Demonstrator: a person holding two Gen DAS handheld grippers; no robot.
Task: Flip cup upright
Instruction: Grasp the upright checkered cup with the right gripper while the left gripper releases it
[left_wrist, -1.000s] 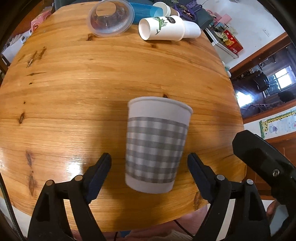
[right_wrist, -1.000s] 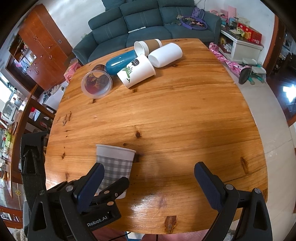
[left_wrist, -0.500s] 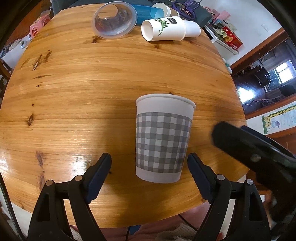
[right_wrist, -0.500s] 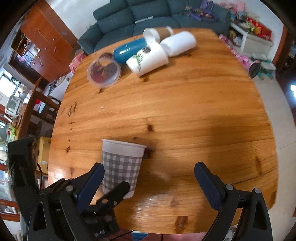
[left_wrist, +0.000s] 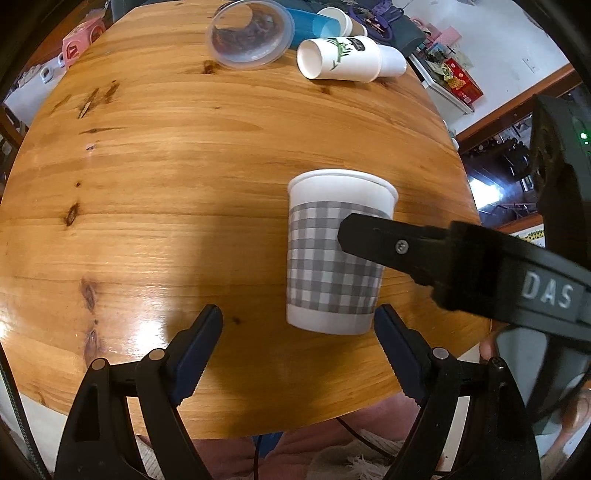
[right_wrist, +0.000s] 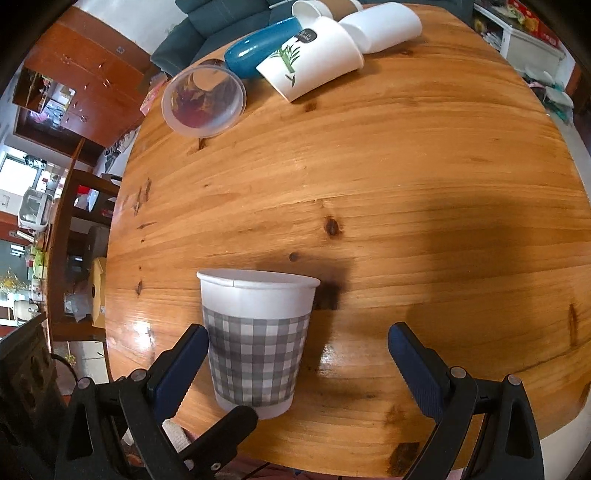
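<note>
The grey-checked white paper cup (right_wrist: 256, 341) stood upright on the round wooden table (right_wrist: 388, 177); flip apparently complete. Left gripper (left_wrist: 297, 349) and right gripper (right_wrist: 297, 356) were spread, empty. Next: withdraw clear.

The round knotty pine table (right_wrist: 406, 177) bore an upright grey-checked paper cup (right_wrist: 256, 339); well beyond it lay a clear plastic tub (right_wrist: 203, 99) and tipped white paper cups (right_wrist: 314, 74).

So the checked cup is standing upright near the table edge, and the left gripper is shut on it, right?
Not quite: the checked cup stands upright near the table edge, but the left gripper is open and not gripping it, as the left wrist view shows.
</note>
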